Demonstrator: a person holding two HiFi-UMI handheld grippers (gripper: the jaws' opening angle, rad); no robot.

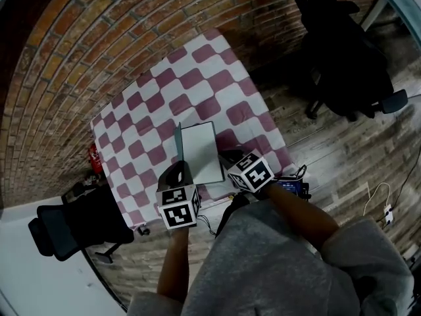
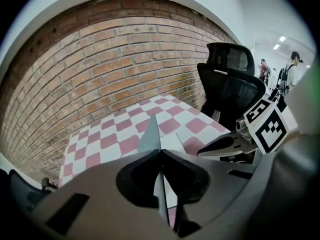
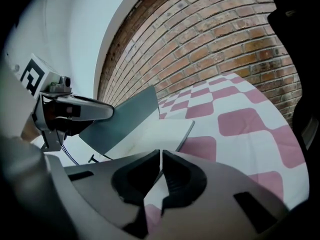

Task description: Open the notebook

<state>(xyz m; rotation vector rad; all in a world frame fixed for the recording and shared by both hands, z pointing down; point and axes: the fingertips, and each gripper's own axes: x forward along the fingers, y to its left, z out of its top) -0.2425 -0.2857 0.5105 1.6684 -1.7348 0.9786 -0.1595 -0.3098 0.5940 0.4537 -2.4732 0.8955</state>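
The notebook (image 1: 200, 151) lies on the pink-and-white checked tablecloth (image 1: 197, 78), near the table's front edge, with a white page (image 3: 150, 134) showing. Its grey cover (image 2: 150, 136) stands up along the left side. My left gripper (image 2: 160, 151) is shut on that cover's near edge, which runs edge-on between the jaws. In the head view the left gripper (image 1: 179, 168) is at the notebook's near left. My right gripper (image 1: 229, 155) sits at the near right corner, and in the right gripper view it (image 3: 161, 154) is shut on the notebook's near edge. The raised cover (image 3: 125, 119) leans toward the left gripper there.
A brick wall (image 1: 99, 38) runs behind the table. One black office chair (image 1: 342, 51) stands at the right, another (image 1: 66, 226) at the near left. A red canister (image 1: 94, 158) is by the table's left edge. Cables (image 1: 385, 209) lie on the wooden floor.
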